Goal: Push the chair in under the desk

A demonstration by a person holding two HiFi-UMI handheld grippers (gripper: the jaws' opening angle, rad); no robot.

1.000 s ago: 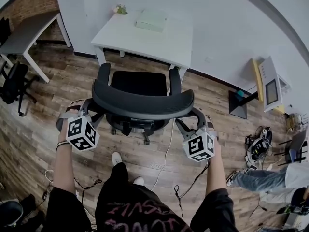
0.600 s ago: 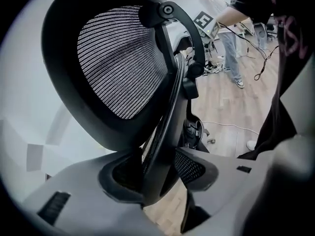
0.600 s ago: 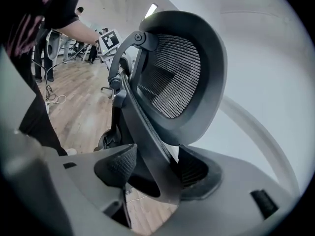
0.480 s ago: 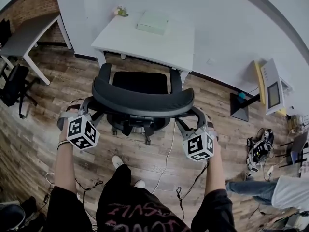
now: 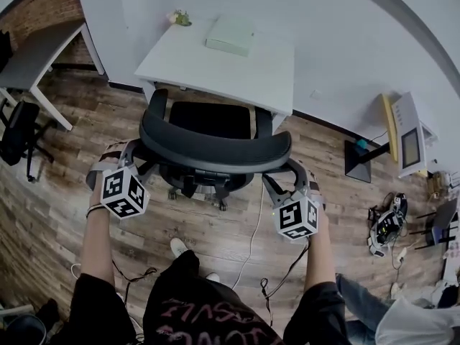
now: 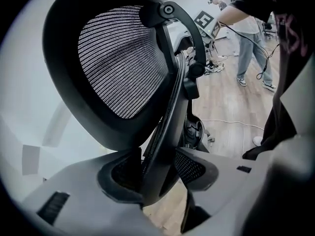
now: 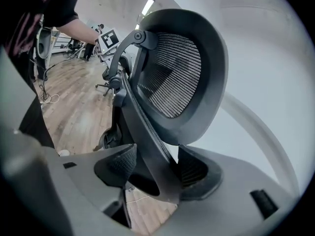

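In the head view, the backrest (image 5: 214, 152) covers most of the base of the chair (image 5: 210, 121). Only 2 or 3 casters (image 5: 218, 205) show beneath it. The marker cubes and the backrest ends hide both sets of jaws in that view. The front of the seat appears to lie just under the near edge of the desk (image 5: 237, 70), but the steep angle does not confirm this. A person (image 5: 406, 322) at the lower right is cut off by the picture edge.

Left gripper (image 6: 158, 167): the jaws are spread wide and clenched on the left edge of the backrest frame, which fills the gap between the pads. Right gripper (image 7: 156, 170): same condition on the right edge of the frame, with 1 pad on each face.

The chair stands on the wood floor (image 5: 65, 192) and faces the white desk. Both armrests (image 5: 157, 105) reach the desk's near edge. A pale green box (image 5: 230, 34) and a small plant (image 5: 180, 16) sit on the desk top. A white cable (image 5: 250, 228) runs across the floor beside the chair base. A grey table (image 5: 39, 49) and a second black chair (image 5: 18, 124) stand well apart at the left. A screen unit (image 5: 408, 136) stands at the right.
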